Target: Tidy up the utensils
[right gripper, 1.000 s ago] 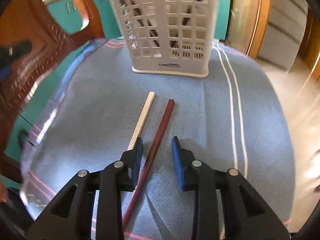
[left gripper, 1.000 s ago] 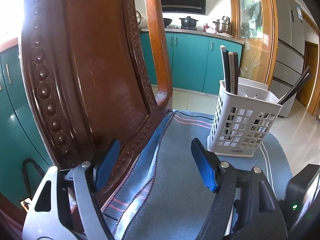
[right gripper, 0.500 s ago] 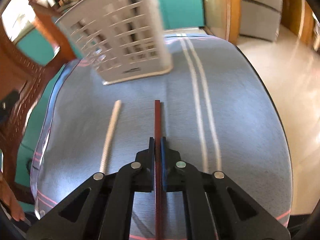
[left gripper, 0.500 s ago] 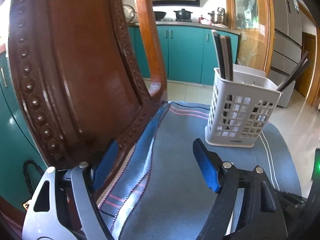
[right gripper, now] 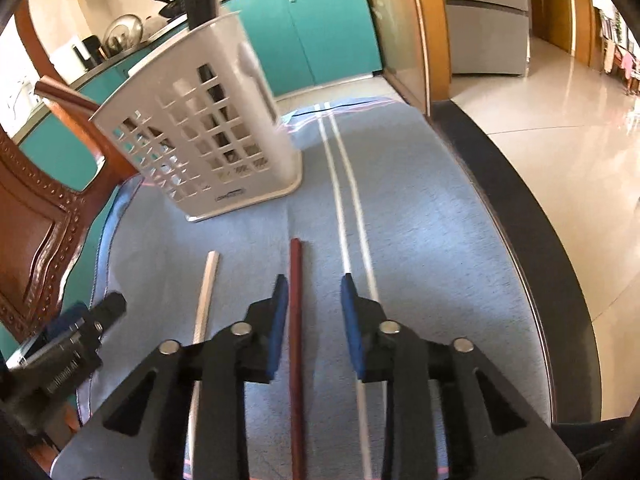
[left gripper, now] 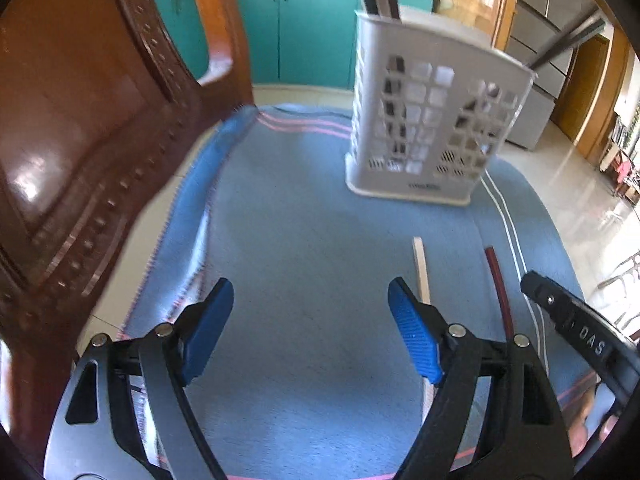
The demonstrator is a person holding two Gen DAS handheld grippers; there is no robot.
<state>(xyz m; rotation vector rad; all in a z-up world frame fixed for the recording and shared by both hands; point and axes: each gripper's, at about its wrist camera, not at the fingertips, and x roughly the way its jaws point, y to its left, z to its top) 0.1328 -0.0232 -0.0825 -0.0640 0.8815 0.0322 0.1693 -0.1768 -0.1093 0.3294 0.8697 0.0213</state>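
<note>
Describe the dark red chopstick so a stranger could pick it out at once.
Find the white slotted basket standing on the blue cloth. In front of it two loose sticks lie side by side on the cloth. The dark red chopstick is the one nearer the cloth's twin white stripes; its neighbour, the pale chopstick, is cream.

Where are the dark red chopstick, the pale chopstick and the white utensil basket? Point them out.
dark red chopstick (right gripper: 296, 280): right wrist view, upper shaft.
pale chopstick (right gripper: 208, 280): right wrist view, shaft near far end.
white utensil basket (left gripper: 432, 128): left wrist view, lattice front wall.
</note>
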